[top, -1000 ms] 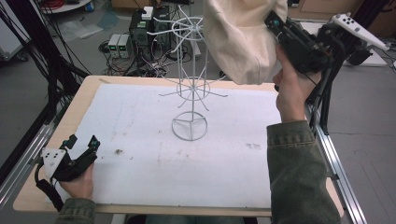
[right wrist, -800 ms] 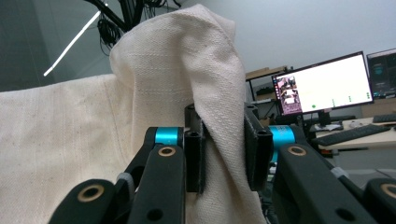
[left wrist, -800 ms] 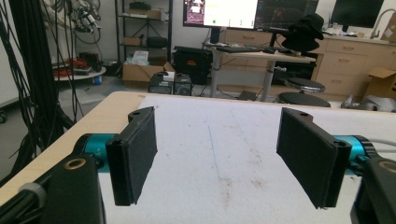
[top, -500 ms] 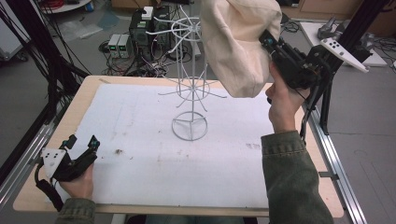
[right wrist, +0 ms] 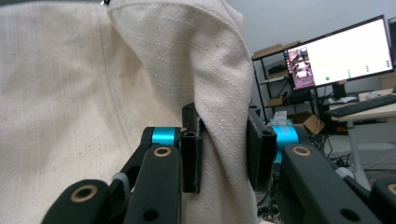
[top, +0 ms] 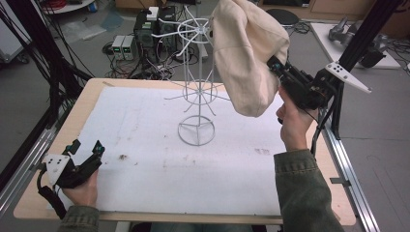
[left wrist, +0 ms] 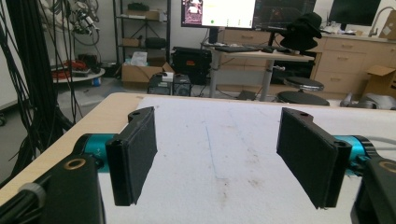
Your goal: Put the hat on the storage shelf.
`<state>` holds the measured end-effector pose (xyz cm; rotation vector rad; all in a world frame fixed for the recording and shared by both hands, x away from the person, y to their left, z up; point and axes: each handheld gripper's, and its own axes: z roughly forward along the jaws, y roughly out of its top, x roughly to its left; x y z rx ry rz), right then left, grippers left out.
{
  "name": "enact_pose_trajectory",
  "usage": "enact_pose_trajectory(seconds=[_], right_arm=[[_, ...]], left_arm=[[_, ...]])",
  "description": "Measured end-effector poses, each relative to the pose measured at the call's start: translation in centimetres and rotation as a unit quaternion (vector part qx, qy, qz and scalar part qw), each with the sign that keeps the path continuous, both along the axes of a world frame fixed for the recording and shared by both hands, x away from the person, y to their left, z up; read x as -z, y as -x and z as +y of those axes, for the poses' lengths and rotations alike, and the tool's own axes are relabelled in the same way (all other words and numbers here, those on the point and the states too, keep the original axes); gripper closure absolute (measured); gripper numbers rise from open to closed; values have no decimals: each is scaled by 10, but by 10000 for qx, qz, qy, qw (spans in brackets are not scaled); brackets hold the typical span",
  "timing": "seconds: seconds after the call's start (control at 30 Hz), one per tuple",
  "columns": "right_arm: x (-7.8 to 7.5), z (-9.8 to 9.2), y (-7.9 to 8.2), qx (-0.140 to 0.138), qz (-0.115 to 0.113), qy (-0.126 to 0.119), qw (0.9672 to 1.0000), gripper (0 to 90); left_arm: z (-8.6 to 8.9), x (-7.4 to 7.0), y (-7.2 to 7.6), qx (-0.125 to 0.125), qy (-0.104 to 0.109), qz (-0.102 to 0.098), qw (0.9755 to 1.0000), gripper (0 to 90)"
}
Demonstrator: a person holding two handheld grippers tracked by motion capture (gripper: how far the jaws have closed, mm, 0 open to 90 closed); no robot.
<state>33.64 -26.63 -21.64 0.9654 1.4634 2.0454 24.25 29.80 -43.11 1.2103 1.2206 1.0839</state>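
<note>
A cream cloth hat (top: 246, 58) hangs in the air just right of the top ring of a white wire stand (top: 197, 129), which rises from the middle of the table. My right gripper (top: 273, 65) comes in from the right and is shut on a fold of the hat (right wrist: 70, 93). In the right gripper view the fold runs between the two pads of that gripper (right wrist: 224, 140). Its jaws have just been opening a little, with the cloth still pinched. My left gripper (top: 87, 147) rests at the table's front left corner. It stands open (left wrist: 224, 149) with nothing between its jaws.
A white sheet (top: 145, 145) covers the wooden table (top: 87, 101). Black frame posts (top: 358, 43) stand at the right edge and cables hang at the left. Electronic boxes (top: 123, 46) sit on the floor beyond the far edge.
My right hand has come down with the hat, which now hangs lower and closer to the stand's top. The left gripper has not moved.
</note>
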Motion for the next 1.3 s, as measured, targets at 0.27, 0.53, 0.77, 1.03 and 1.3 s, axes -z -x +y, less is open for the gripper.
enact_pose_trajectory(seconds=[0.27, 0.53, 0.77, 1.03, 1.3], right_arm=[[17, 5, -5, -212, 221, 442, 9986, 706], [38, 4, -15, -302, 644, 777, 9944, 697], [46, 0, -15, -251, 786, 887, 9926, 523], [45, -3, -11, -86, 832, 1020, 9913, 386], [47, -1, -5, 173, 758, 1115, 9907, 285]], left_arm=[[0, 0, 0, -4, 16, 1, 10000, 288], [1, 1, 0, -12, 37, -5, 10000, 288], [0, 0, 0, -6, 22, -8, 10000, 288], [0, 0, 0, -10, 53, -27, 10000, 287], [2, 0, 0, -28, 75, -18, 10000, 288]])
